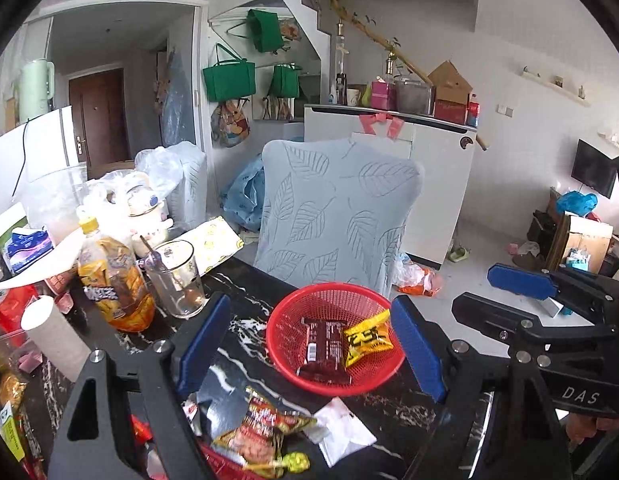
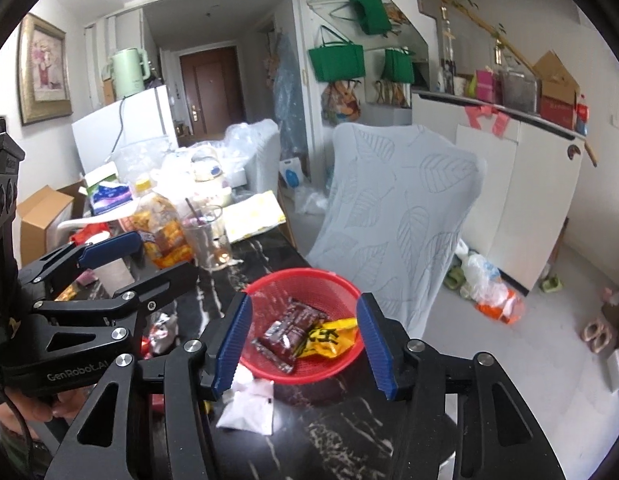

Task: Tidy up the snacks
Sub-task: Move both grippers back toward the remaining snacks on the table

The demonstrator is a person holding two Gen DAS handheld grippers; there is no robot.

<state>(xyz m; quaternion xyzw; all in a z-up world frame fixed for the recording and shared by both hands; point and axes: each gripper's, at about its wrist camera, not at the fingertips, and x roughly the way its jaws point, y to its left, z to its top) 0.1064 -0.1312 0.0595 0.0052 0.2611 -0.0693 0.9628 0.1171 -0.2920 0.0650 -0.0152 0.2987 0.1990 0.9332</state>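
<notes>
Nearest the left camera, loose snacks lay on the black marble table: a red-and-yellow packet, a white sachet and a green lolly just beside the packet. Above them the left gripper stood wide open, its blue pads apart with nothing between them; the basket showed through the gap, farther off.

The right gripper hung over the same table edge, jaws partly open and empty, its pads framing the basket from above without touching it. The white sachet lay just under its left finger.

The red basket sat on the table near the edge, in front of the chair. In it lay a dark brown bar and a yellow packet, touching side by side.

To the left, farther along the table, stood an orange drink bottle, a glass with a spoon in it, and a paper roll lying tilted.

Behind the basket stood a chair in a leaf-patterned cover, then a white cabinet, and green bags on the far wall.
</notes>
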